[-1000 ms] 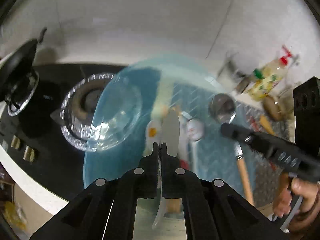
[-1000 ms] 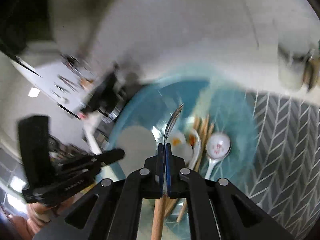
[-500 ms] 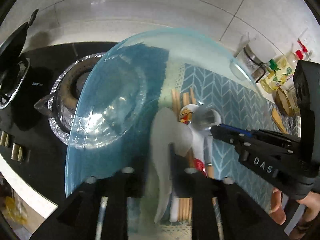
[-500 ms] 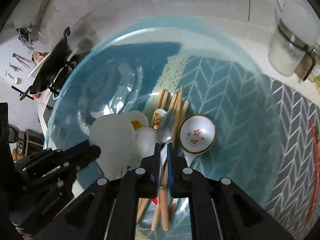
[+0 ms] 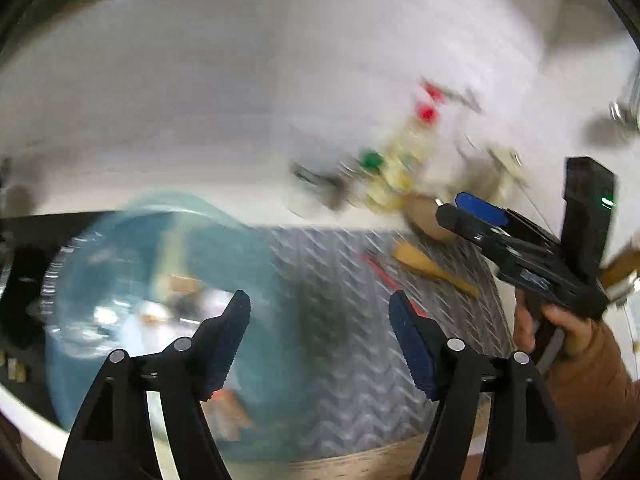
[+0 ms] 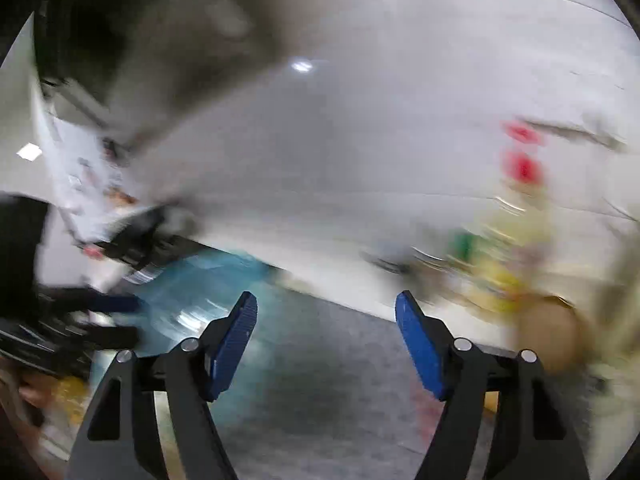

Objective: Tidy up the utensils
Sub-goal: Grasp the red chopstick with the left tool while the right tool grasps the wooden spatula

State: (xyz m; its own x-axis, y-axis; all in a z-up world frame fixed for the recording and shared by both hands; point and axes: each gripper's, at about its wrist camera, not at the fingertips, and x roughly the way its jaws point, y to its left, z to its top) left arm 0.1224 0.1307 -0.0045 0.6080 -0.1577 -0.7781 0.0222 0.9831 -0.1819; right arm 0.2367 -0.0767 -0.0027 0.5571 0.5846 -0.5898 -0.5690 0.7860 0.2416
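Note:
Both views are blurred by motion. My left gripper [image 5: 320, 316] is open and empty, above the patterned mat [image 5: 360, 320]. A blue glass bowl [image 5: 248, 264] lies to its left with several spoons and chopsticks [image 5: 176, 308] inside, blurred. My right gripper [image 6: 326, 320] is open and empty; it also shows in the left wrist view [image 5: 480, 216] at the right, raised above the mat. The bowl [image 6: 208, 292] sits left of the right gripper. A wooden utensil [image 5: 432, 266] and a red stick [image 5: 384, 276] lie on the mat.
Bottles with red and green caps [image 5: 396, 168] and jars stand along the white tiled wall at the back. A black stove [image 5: 20, 280] is at the far left. A brown round object [image 6: 548, 332] is near the right gripper.
Both grippers have opened and let go of their spoons into the bowl. Both have pulled back and swung right, away from the bowl.

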